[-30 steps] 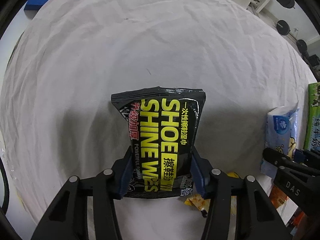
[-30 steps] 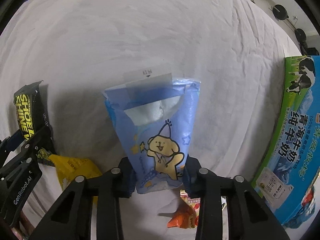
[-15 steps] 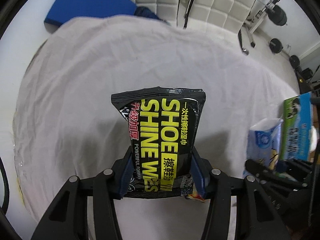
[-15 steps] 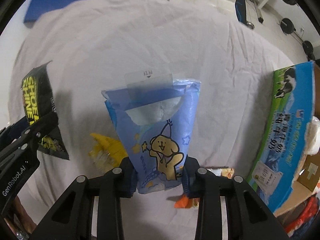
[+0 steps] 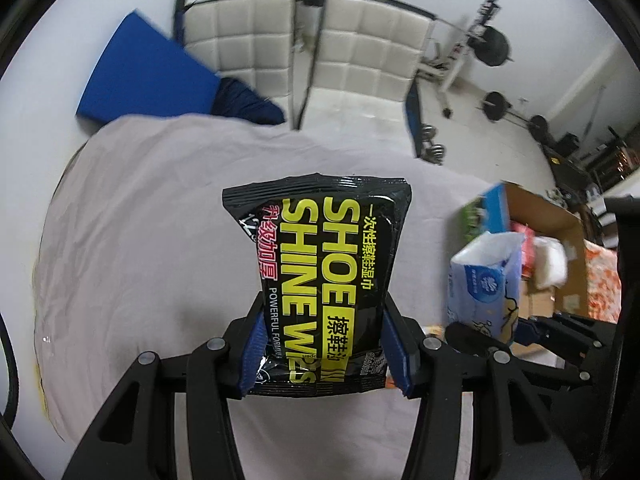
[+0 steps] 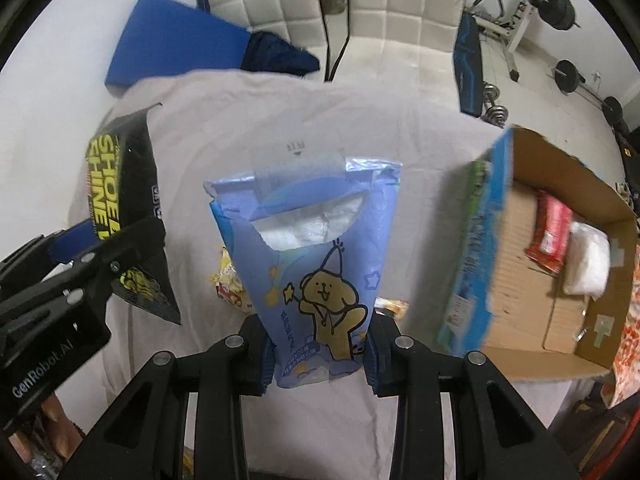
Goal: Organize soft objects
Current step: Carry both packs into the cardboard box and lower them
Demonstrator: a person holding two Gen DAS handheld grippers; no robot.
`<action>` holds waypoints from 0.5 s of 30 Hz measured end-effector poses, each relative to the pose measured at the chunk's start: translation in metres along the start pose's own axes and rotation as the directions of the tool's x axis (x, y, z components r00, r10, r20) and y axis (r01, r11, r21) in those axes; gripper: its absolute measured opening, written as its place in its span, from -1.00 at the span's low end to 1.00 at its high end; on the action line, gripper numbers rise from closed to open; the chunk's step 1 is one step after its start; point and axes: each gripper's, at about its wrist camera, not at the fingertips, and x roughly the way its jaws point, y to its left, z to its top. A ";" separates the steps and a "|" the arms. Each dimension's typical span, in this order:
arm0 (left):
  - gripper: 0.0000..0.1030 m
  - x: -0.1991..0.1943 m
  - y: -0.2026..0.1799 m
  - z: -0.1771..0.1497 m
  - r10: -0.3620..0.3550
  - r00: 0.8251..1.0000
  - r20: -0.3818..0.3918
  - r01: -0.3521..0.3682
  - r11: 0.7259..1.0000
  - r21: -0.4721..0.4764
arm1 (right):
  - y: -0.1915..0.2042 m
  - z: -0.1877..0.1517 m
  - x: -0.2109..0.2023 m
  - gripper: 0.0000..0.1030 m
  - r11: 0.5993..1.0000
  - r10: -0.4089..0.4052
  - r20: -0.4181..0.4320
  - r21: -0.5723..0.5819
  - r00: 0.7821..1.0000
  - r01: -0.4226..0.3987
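Observation:
My left gripper (image 5: 324,354) is shut on a black shoe shine wipes pack (image 5: 326,276) with yellow lettering and holds it up above the white sheet (image 5: 152,220). My right gripper (image 6: 320,354) is shut on a blue tissue pack (image 6: 312,264) with a cartoon bear, also held in the air. The tissue pack shows at the right of the left wrist view (image 5: 486,280). The wipes pack shows at the left of the right wrist view (image 6: 124,200), with the left gripper (image 6: 60,304) below it.
An open cardboard box (image 6: 568,248) with a blue and green printed side stands at the right and holds a red packet (image 6: 554,232) and a white bundle (image 6: 588,260). Small snack packets (image 6: 228,284) lie on the sheet (image 6: 280,120). White chairs, a blue mat and gym weights stand behind.
Both grippers have risen and tilted up with their packs, so the room behind and the inside of the cardboard box have come into view. The grips are unchanged.

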 end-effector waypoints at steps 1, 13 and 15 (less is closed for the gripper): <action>-0.05 -0.006 -0.007 -0.001 -0.006 1.000 0.007 0.006 1.000 0.013 | -0.008 -0.005 -0.009 -0.28 1.000 0.001 0.010 0.008 1.000 -0.001; -0.05 -0.050 -0.131 -0.001 -0.159 0.987 0.025 0.152 0.974 0.169 | -0.157 -0.078 -0.087 -0.28 0.977 -0.015 0.089 0.211 0.996 -0.004; -0.05 -0.046 -0.153 0.001 -0.181 0.983 0.005 0.177 0.966 0.187 | -0.187 -0.089 -0.092 -0.28 0.969 -0.028 0.090 0.246 0.996 0.005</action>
